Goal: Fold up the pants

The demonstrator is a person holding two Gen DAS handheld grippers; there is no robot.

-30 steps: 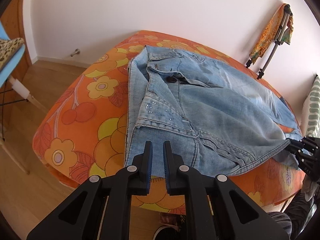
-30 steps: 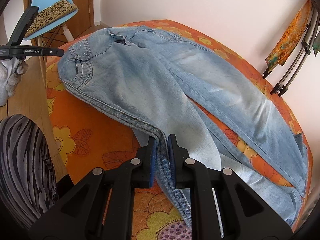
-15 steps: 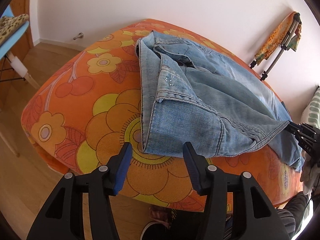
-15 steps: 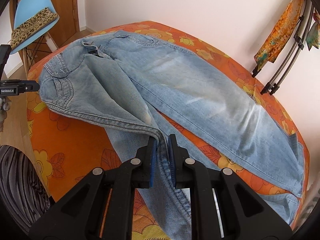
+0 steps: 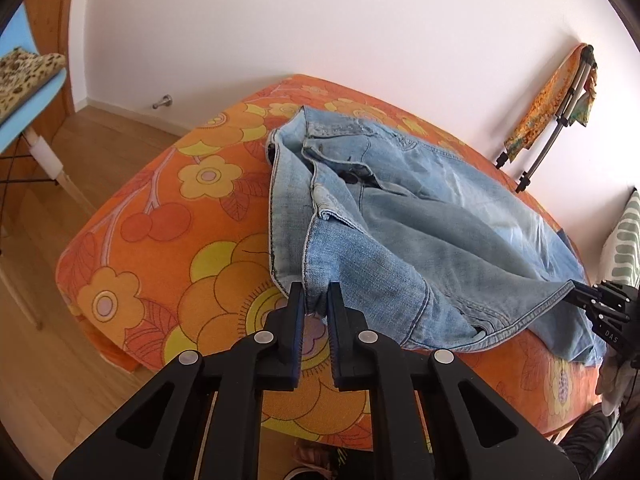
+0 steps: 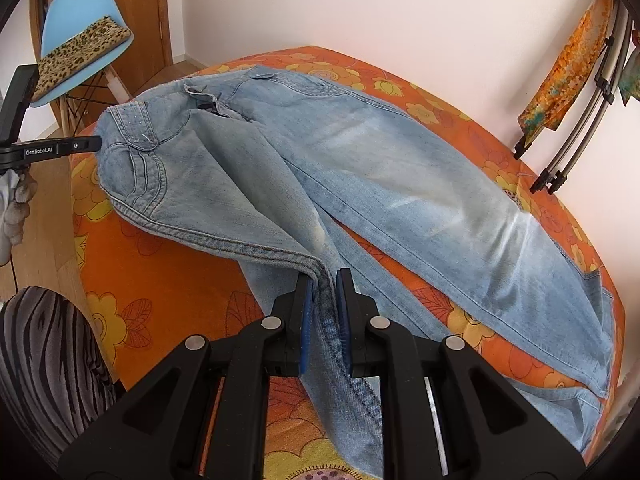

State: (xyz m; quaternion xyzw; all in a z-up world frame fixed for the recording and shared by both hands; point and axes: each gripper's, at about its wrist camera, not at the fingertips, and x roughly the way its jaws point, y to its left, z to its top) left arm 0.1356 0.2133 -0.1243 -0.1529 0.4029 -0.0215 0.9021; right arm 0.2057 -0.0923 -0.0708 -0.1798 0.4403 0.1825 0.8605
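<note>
Light blue denim pants (image 5: 400,216) lie on an orange flowered table (image 5: 168,264). My left gripper (image 5: 316,300) is shut on the near corner of the waistband and lifts it slightly. My right gripper (image 6: 323,280) is shut on the outer seam of the near leg, which is raised off the table. In the right wrist view the pants (image 6: 400,184) spread with the waist at the far left and the legs running right. The left gripper also shows at the left edge of the right wrist view (image 6: 94,144), and the right gripper at the right edge of the left wrist view (image 5: 580,300).
A blue chair (image 6: 80,24) with a leopard-print cushion stands on the wooden floor at the left. A folding rack (image 6: 576,128) with an orange cloth leans on the white wall at the right. A person's striped leg (image 6: 40,360) is at the near left.
My left gripper was open half a second ago and has now shut on the waistband corner and lifted it. My right gripper stays shut on the leg seam.
</note>
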